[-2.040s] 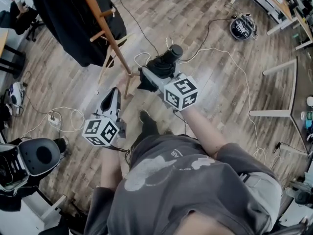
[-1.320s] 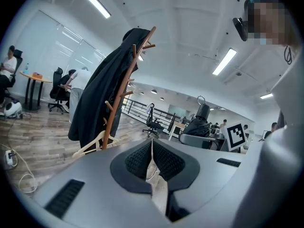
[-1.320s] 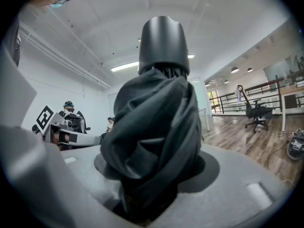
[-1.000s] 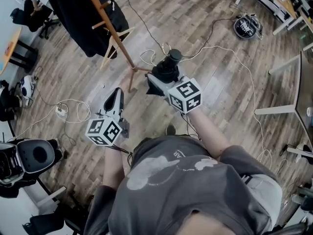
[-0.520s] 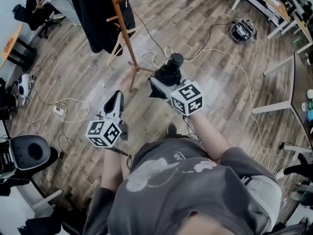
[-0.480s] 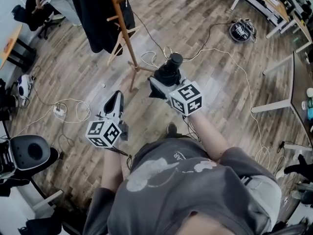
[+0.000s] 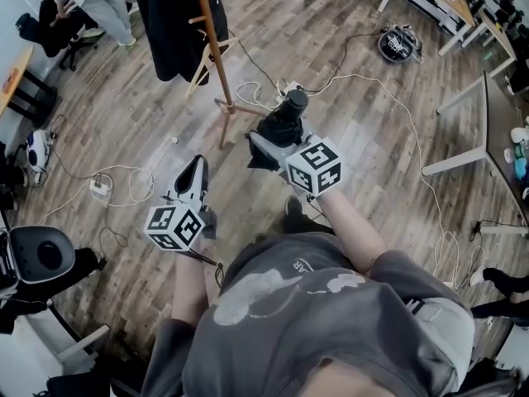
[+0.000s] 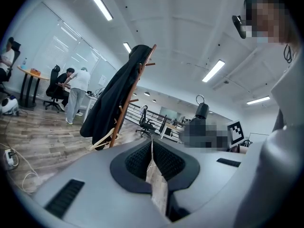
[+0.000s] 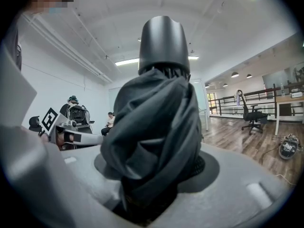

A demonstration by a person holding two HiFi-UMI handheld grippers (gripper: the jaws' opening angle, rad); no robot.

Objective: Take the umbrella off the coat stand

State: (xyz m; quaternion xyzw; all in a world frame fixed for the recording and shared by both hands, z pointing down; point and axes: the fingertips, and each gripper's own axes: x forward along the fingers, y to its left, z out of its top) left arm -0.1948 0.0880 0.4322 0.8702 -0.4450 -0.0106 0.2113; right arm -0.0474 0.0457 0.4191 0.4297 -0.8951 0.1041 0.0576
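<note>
Black umbrella (image 9: 156, 127) inside right gripper (image 7: 278, 131)

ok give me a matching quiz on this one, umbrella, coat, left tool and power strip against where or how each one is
Things:
1 umbrella
2 black coat
3 left tool
4 white power strip

Places or states:
a hanging on the coat stand
b lying on the wood floor
c jaws together, nothing in them
d clamped in the right tool

Pairs: 1-d, 2-a, 3-c, 4-b
</note>
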